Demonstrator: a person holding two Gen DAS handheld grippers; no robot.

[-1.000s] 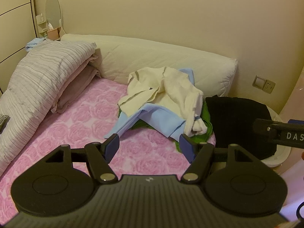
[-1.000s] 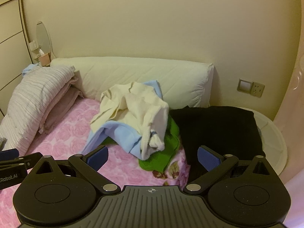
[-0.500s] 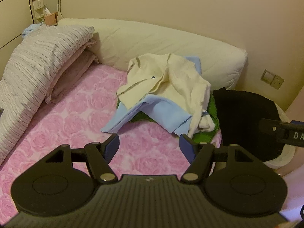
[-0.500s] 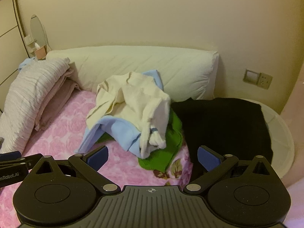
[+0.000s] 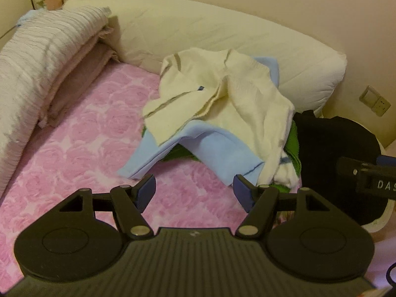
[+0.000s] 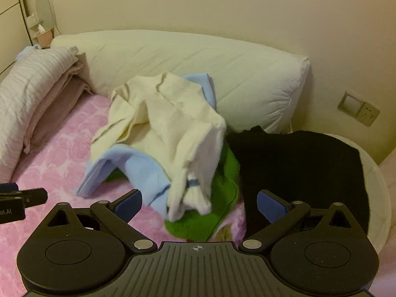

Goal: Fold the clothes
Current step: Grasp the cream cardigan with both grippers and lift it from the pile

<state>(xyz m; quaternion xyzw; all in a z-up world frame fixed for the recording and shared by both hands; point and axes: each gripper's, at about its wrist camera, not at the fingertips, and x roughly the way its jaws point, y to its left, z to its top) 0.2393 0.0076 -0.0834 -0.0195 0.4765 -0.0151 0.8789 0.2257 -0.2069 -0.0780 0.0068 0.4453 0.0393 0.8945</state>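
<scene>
A heap of clothes lies on the pink rose bedspread (image 5: pixel 86 148): a cream garment (image 5: pixel 235 99) (image 6: pixel 173 123) on top, a light blue one (image 5: pixel 210 156) (image 6: pixel 138 165) under it, a green one (image 6: pixel 220 198) at the bottom. A black garment (image 6: pixel 297 163) (image 5: pixel 334 143) lies to the right of the heap. My left gripper (image 5: pixel 194 191) is open and empty, just short of the blue garment's edge. My right gripper (image 6: pixel 199 204) is open and empty, above the heap's near end.
A long cream pillow (image 6: pixel 198 61) runs along the wall behind the heap. Folded striped bedding (image 5: pixel 37 61) is stacked at the left. A white round surface (image 6: pixel 376 185) lies under the black garment. A wall socket (image 6: pixel 358 109) is at the right.
Both grippers have moved forward and down toward the heap, which now looks larger and nearer. Both stay open.
</scene>
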